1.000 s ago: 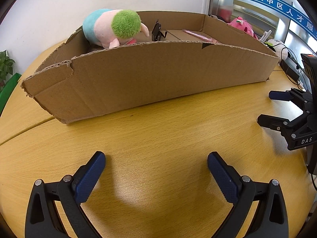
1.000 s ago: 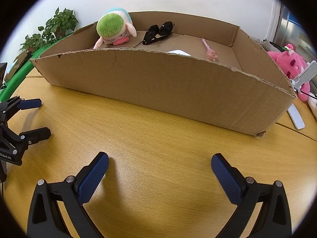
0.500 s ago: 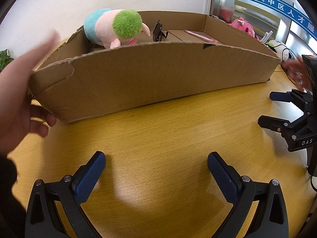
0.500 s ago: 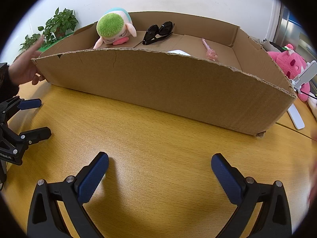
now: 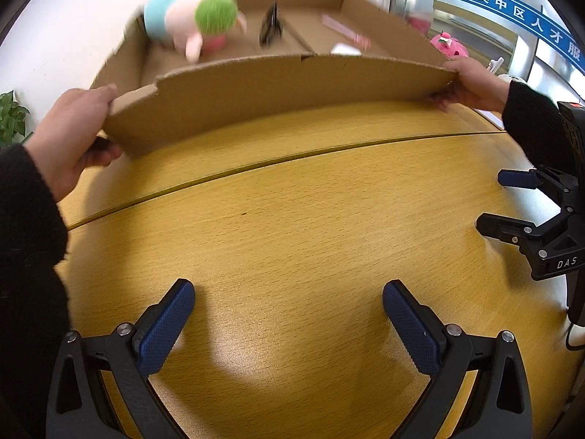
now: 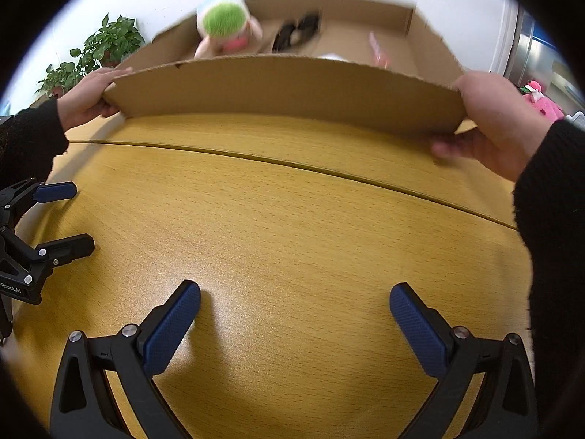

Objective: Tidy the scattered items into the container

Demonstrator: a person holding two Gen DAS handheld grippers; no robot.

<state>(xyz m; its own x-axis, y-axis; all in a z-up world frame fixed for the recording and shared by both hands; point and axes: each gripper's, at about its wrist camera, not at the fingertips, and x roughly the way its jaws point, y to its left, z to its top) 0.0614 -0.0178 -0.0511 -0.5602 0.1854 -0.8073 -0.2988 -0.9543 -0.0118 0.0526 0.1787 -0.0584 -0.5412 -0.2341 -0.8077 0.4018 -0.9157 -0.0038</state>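
A shallow cardboard box point(image 5: 278, 84) point(image 6: 292, 87) is held at both ends by two bare hands point(image 5: 73, 135) point(image 6: 497, 128) and is tilted and blurred. Inside it lie a green-haired plush toy point(image 5: 197, 25) point(image 6: 223, 25), black sunglasses point(image 5: 270, 29) point(image 6: 296, 33) and a pink pen point(image 5: 347, 34) point(image 6: 378, 51). My left gripper point(image 5: 289, 314) rests open and empty over the wooden table point(image 5: 292, 226), well short of the box. My right gripper point(image 6: 294, 314) is likewise open and empty. Each gripper shows in the other's view, the right point(image 5: 512, 201) and the left point(image 6: 69, 219).
A pink plush point(image 5: 448, 44) point(image 6: 541, 102) sits beyond the box on the right. Potted plants point(image 6: 95, 55) stand at the far left by the white wall. A seam point(image 5: 292, 161) runs across the table between the grippers and the box.
Two hands have taken the box by its ends, lifted it and moved it away from the grippers. Both grippers stay still and open.
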